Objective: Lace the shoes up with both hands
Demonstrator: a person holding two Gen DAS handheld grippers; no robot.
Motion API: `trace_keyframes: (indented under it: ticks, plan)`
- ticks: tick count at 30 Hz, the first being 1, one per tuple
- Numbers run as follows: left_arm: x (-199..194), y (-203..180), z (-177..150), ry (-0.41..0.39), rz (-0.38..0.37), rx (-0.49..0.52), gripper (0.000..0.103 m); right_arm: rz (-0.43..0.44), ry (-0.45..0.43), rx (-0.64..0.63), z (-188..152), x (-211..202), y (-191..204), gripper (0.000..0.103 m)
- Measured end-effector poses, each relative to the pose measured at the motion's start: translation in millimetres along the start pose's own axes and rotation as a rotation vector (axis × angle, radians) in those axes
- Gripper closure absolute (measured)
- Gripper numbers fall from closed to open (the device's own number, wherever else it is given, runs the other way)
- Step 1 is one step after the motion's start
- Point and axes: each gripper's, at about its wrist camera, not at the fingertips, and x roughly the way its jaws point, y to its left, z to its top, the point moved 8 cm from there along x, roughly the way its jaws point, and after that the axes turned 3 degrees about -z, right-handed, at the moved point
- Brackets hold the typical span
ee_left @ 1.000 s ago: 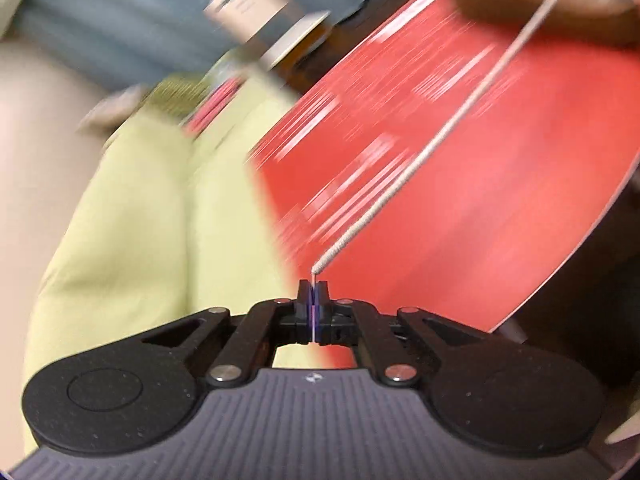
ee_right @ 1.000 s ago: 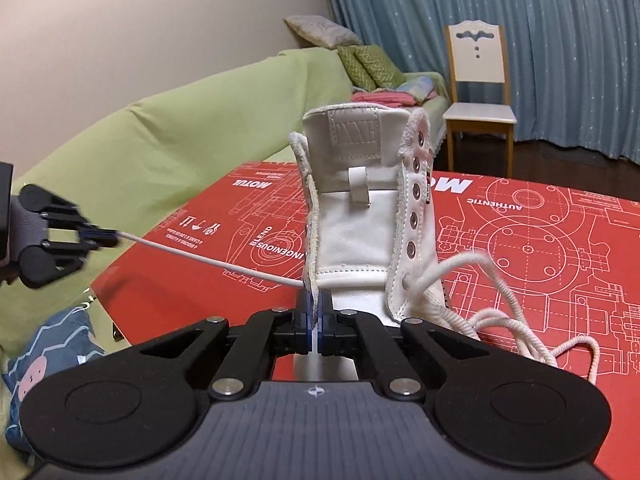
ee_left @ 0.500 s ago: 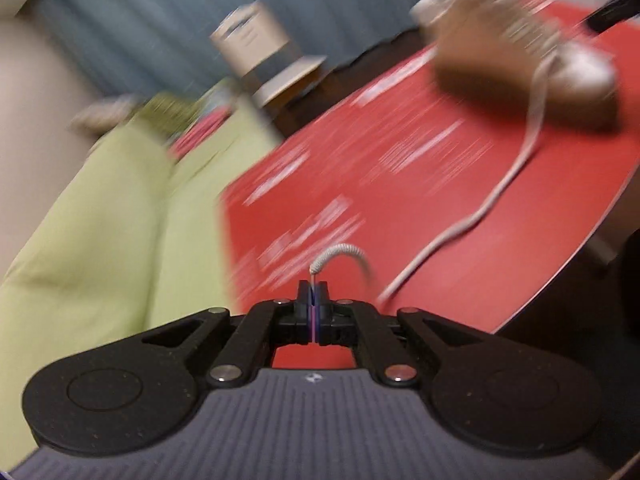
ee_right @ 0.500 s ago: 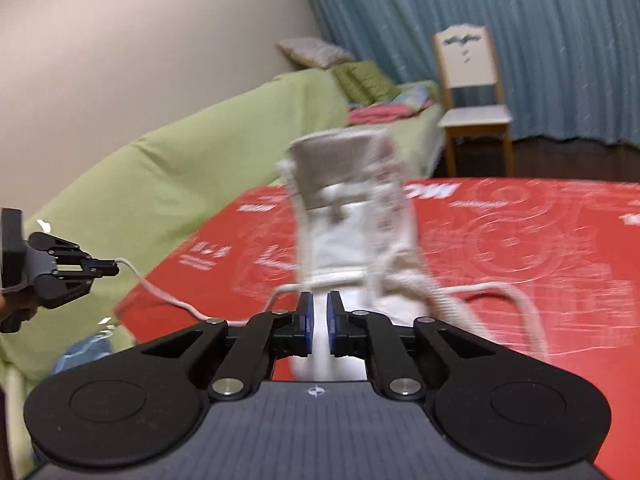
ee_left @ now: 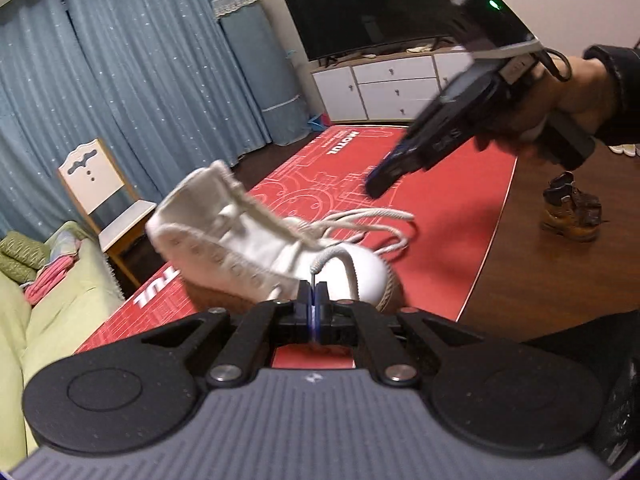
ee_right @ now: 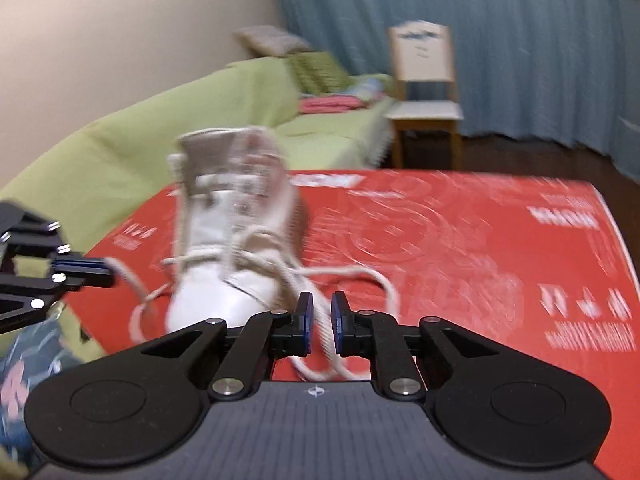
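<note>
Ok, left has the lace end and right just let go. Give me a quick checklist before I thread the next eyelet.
1. Left gripper shut on the lace tip: ok.
2. Right gripper free: ok, its jaws are opening; a lace strand runs between them, unpinched.
3. White boot standing flat on the red mat: not ok, it looks tipped in the left wrist view.
4. Slack in the held lace: ok, it curves loosely back to the boot.
5. Next empty eyelet located: cannot tell, the eyelet rows are blurred.
6. Loose laces free of tangles: cannot tell.
</note>
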Motion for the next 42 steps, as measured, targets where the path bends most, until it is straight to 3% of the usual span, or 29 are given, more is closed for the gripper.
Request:
trace_keyframes:
  ticks: [5, 10, 15, 19, 22, 25, 30, 33, 36, 38, 40, 42]
  plan:
    - [19.8, 0.6, -6.6, 0.037, 0.001, -0.012, 0.103, 0.106, -0.020, -0.124, 17.8, 14.5, 32.2, 0.088]
    - [28.0, 3.6, -16.5, 0.088, 0.018, -0.008, 0.103, 0.078, -0.028, -0.417, 18.0, 27.3, 57.1, 0.088]
    - [28.2, 4.3, -20.9, 0.096, 0.024, 0.003, 0.103, 0.032, 0.008, -0.498, 16.6, 41.4, 50.5, 0.088]
    - [29.4, 7.5, -22.5, 0.092, 0.020, -0.011, 0.103, -0.008, 0.084, -0.476, 9.9, 52.6, 32.3, 0.090]
    - [30.5, 8.0, -23.4, 0.090, 0.022, -0.011, 0.103, -0.127, 0.146, -0.461, 2.3, 61.8, 5.3, 0.102]
    - [33.1, 10.4, -26.1, 0.099, 0.038, -0.010, 0.103, -0.229, 0.133, -0.381, 5.4, 55.0, -27.5, 0.102]
    - [33.9, 13.8, -27.7, 0.095, 0.034, -0.042, 0.103, -0.389, 0.036, -0.228, 24.5, 22.2, -82.6, 0.102]
    - [35.0, 13.7, -27.3, 0.098, 0.040, -0.050, 0.103, -0.439, 0.038, -0.139, 27.8, 9.9, -109.2, 0.100]
    - [34.9, 13.4, -27.2, 0.101, 0.046, -0.054, 0.103, -0.480, 0.134, -0.138, 16.6, 10.5, -124.6, 0.099]
    - [34.9, 12.9, -27.2, 0.105, 0.050, -0.054, 0.103, -0.528, 0.145, -0.121, 11.4, 8.6, -133.4, 0.095]
    - [34.9, 12.6, -26.9, 0.109, 0.054, -0.050, 0.103, -0.532, 0.139, -0.086, 6.5, 2.0, -135.2, 0.095]
    - [35.1, 12.5, -26.9, 0.111, 0.055, -0.048, 0.103, -0.449, 0.116, -0.024, 6.4, -2.9, -125.7, 0.095]
